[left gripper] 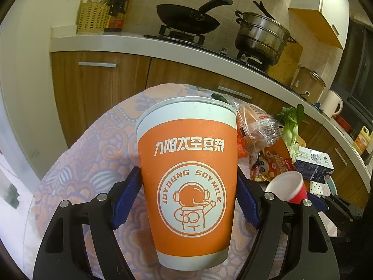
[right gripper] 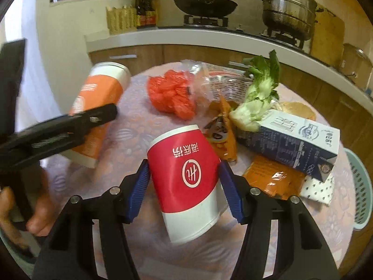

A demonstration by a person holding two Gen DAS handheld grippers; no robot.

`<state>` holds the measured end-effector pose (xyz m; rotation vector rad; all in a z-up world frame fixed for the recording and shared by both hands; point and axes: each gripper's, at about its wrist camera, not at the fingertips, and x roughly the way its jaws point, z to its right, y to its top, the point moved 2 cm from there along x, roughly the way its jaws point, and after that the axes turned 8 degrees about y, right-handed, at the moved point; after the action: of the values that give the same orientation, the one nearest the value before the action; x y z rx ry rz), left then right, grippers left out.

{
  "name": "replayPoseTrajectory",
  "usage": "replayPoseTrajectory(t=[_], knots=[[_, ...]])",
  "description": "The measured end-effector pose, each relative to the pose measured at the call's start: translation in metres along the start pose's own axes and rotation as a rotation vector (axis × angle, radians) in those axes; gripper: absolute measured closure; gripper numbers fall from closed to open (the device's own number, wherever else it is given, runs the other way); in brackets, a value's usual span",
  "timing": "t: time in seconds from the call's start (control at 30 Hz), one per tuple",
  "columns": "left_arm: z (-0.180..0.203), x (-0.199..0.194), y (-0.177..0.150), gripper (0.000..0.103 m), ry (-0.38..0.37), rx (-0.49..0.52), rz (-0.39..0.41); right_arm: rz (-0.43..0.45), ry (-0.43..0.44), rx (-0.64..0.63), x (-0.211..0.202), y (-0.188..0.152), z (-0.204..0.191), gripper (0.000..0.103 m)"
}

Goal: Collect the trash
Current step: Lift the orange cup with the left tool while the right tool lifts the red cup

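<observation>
1. Left gripper (left gripper: 188,200): blue pads pinching the sides of a tall orange-and-white paper soy-milk cup (left gripper: 187,179), held upright off the tabletop, near its left edge.
2. Right gripper (right gripper: 185,182): blue pads clamped on both sides of a red-and-white paper cup (right gripper: 186,179), tilted, rim pointing away, apparently lifted just clear of the cloth near the front edge.
3. Round table under a patterned orange-and-lilac cloth (right gripper: 130,126): carrying the rest of the trash toward the middle and right edge.
4. Pale green slotted plastic basket (right gripper: 362,186): showing past the right edge of the tabletop; probably the collecting bin.
5. Dark blue and white milk carton (right gripper: 296,144): lying on its side near the right edge, an orange foil wrapper (right gripper: 272,179) just in front.
6. Crumpled red plastic bag (right gripper: 171,95): near the far edge, beside a clear printed wrapper (right gripper: 223,81) and a leafy green vegetable stub (right gripper: 258,95).
7. Step in hand, judged: both cups gripped, carrying stage. Next move calls for a steady swing to the basket, cups kept from tipping, then release over it.
</observation>
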<state>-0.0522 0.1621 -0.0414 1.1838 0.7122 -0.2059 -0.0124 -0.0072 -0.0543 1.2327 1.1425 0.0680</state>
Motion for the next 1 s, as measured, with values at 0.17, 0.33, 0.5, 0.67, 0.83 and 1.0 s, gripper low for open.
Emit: replayPoseTrajectory(t=[0.17, 0.33, 0.5, 0.67, 0.83, 1.0], knots=[[0.001, -0.011, 0.000, 0.029, -0.017, 0.013, 0.037, 0.023, 0.023, -0.031, -0.023, -0.003, -0.011, 0.060], [0.001, -0.014, 0.002, 0.029, -0.046, -0.009, 0.035, 0.018, 0.053, 0.012, -0.031, -0.006, 0.000, 0.061], [0.001, -0.007, -0.001, 0.029, -0.050, -0.015, 0.017, 0.023, 0.100, 0.096, -0.043, -0.003, 0.020, 0.061], [0.000, -0.006, -0.002, 0.029, -0.062, -0.013, 0.019, 0.019, 0.105, 0.161, -0.043, -0.003, 0.040, 0.061], [0.002, -0.007, -0.003, 0.029, -0.069, -0.008, 0.023, -0.005, 0.056, 0.145, -0.034, 0.000, 0.035, 0.058], [0.001, -0.007, -0.004, 0.029, -0.078, -0.010, 0.023, -0.044, -0.014, 0.136, -0.013, 0.000, 0.030, 0.049]])
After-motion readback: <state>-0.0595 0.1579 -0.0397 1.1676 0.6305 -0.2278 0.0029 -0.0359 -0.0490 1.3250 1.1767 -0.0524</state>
